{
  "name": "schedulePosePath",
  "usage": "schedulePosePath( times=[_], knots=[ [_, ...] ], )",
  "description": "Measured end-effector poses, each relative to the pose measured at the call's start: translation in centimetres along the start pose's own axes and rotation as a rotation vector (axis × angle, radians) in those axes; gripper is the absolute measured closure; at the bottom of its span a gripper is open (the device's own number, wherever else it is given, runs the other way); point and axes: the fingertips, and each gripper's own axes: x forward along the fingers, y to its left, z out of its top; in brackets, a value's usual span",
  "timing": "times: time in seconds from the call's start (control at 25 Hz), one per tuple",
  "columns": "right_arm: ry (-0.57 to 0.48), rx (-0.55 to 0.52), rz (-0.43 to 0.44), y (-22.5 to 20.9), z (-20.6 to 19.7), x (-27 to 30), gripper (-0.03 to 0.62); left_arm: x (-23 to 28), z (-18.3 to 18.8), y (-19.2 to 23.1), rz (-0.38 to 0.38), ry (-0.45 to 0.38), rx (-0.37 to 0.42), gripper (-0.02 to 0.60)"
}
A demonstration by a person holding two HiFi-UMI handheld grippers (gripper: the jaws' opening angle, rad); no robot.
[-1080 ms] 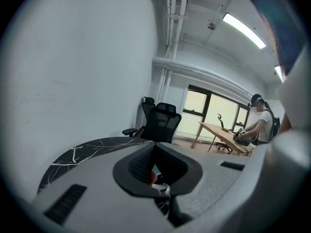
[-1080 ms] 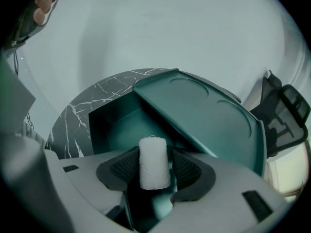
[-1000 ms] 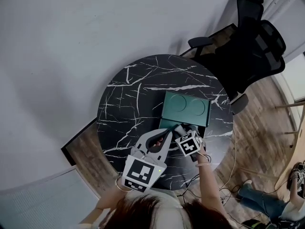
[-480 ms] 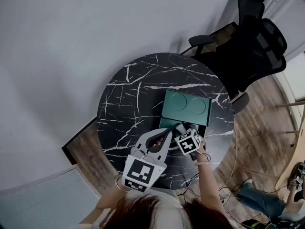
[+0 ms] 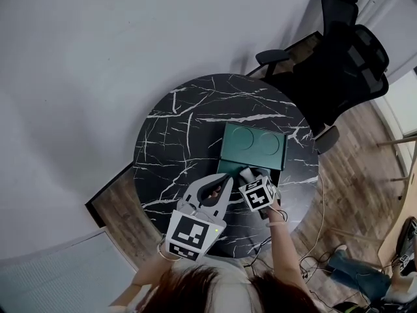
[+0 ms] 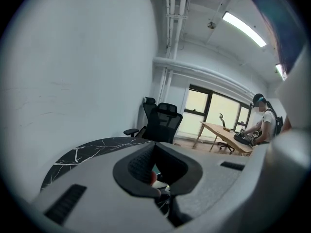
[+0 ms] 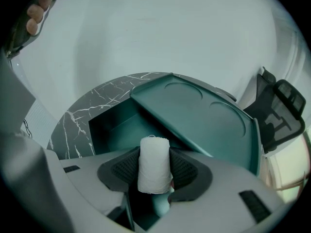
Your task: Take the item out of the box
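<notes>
my right gripper (image 7: 155, 181) has just been closing its jaws, and they now clamp the white roll (image 7: 154, 161) upright between the pads, its top end standing above them. the roll is over the open cavity of the green box (image 7: 112, 124), whose lid (image 7: 204, 113) leans back behind it, on the black marble table (image 5: 172, 132). my own jaws hide the roll's lower end, so i cannot tell whether it has cleared the rim. my left gripper (image 6: 156, 177) sits at the box's near edge with its jaws drawn almost together and a sliver of teal between them, and i judge it is pinching the wall so the box stays put. the step in hand, as i read it, is the lift out. the squeeze should be firm but no harder, since the roll looks soft and could squash or slip. i should rise straight up, stay off the tilted lid, then carry it aside to bare table, with the left hold released last
</notes>
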Motion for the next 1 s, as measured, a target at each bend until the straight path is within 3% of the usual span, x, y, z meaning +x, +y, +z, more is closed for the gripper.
schedulePosePath(
  times=[1.0],
  knots=[
    [-0.213,0.034,-0.083,1.5,2.0,-6.8,0.393,-4.7,1.7,-4.0,0.012,-0.07,0.07,0.573]
  ],
)
